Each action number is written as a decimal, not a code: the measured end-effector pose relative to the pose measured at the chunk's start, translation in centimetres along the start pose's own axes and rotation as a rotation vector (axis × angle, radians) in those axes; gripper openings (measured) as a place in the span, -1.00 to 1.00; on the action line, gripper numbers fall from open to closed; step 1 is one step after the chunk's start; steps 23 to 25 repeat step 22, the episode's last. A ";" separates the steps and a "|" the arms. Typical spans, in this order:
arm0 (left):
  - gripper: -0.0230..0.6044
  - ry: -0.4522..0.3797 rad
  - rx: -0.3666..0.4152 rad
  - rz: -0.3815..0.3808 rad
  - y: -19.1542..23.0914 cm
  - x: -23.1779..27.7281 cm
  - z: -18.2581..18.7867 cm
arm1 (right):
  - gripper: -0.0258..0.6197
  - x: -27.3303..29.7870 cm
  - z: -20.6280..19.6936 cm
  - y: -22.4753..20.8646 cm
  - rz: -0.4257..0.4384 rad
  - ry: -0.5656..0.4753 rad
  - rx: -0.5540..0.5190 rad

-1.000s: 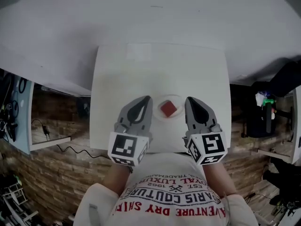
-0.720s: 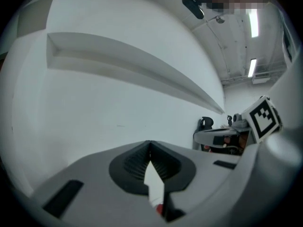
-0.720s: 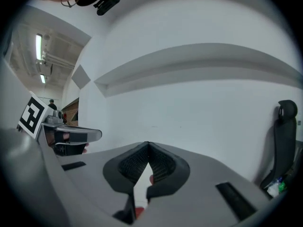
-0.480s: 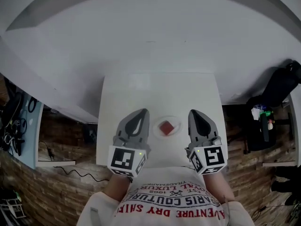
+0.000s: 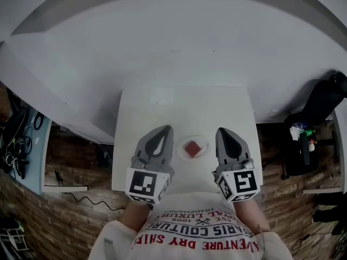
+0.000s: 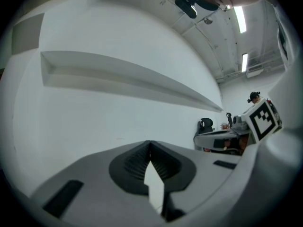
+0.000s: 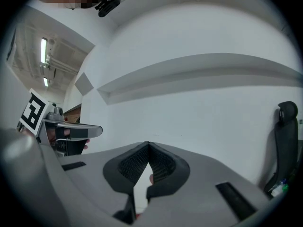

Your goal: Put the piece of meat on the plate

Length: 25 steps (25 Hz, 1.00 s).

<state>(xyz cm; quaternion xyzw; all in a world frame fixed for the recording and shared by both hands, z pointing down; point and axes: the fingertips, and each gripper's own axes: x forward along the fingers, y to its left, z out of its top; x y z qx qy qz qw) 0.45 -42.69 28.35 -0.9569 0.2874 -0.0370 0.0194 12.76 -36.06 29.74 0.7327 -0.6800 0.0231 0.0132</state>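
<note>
Small reddish-brown square piece of meat (image 5: 193,149) lying flat on pale plate (image 5: 205,144), white table (image 5: 162,110), left gripper (image 5: 168,128) and right gripper (image 5: 219,130) flanking the plate, both with jaws closed, empty

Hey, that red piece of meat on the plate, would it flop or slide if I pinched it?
The piece of meat looks like a small squarish block, so it is probably stiff rather than floppy. It lies flat on the plate, so it is unlikely to roll. Its small size suggests it is light. Slipperiness can't be judged.
</note>
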 end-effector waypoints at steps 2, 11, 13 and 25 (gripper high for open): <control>-0.92 0.002 -0.001 0.001 0.1 0.1 0.0 | -0.88 0.3 0.0 0.1 0.005 0.005 0.002; -0.92 0.023 -0.018 0.011 1.1 0.6 -0.9 | -0.88 1.5 -0.9 0.1 0.012 0.032 0.015; -0.92 0.027 -0.022 0.011 1.3 0.9 -1.0 | -0.88 1.8 -0.9 0.0 0.015 0.035 0.017; -0.92 0.045 -0.006 0.005 1.7 1.9 -1.8 | -0.88 2.9 -0.7 0.3 0.034 0.027 -0.005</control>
